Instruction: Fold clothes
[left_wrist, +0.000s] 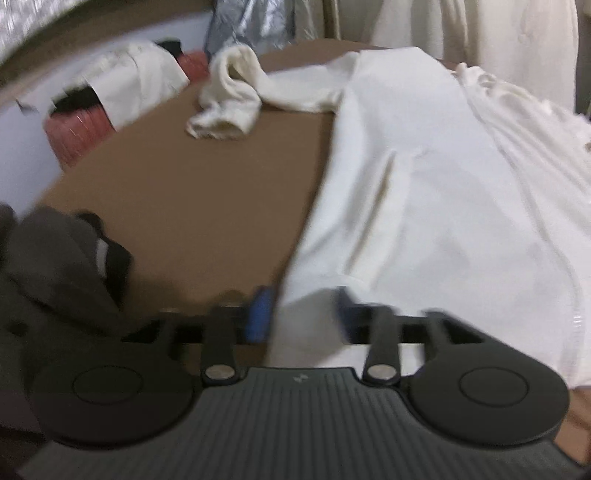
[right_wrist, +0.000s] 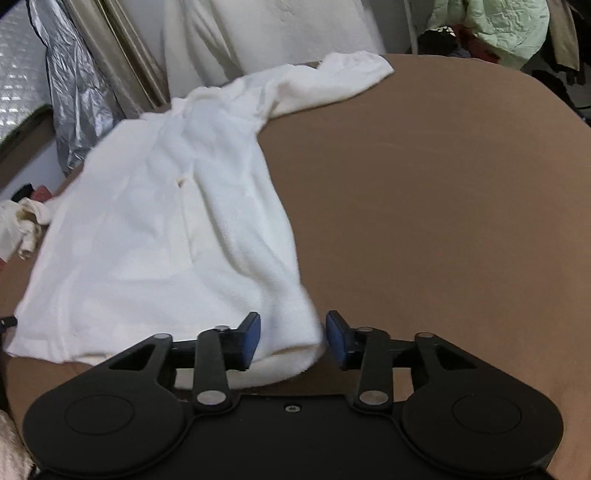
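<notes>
**Both tools low, fingers spread**

The left tool (left_wrist: 303, 314) sits low and reaches forward, its two blue-padded fingers (left_wrist: 258, 314) standing apart. White cloth fills the gap between them and covers part of the right-hand finger, so only a dark blue edge of it shows. The view is blurred; whether the pads press the cloth cannot be told.

The right tool (right_wrist: 293, 339) is likewise low and level, pointing forward. Its blue pads (right_wrist: 251, 341) are spread wide, one on each side of a rounded fold of white cloth, with the jaws not closed on it. Both black linkage arms are splayed outward.
</notes>
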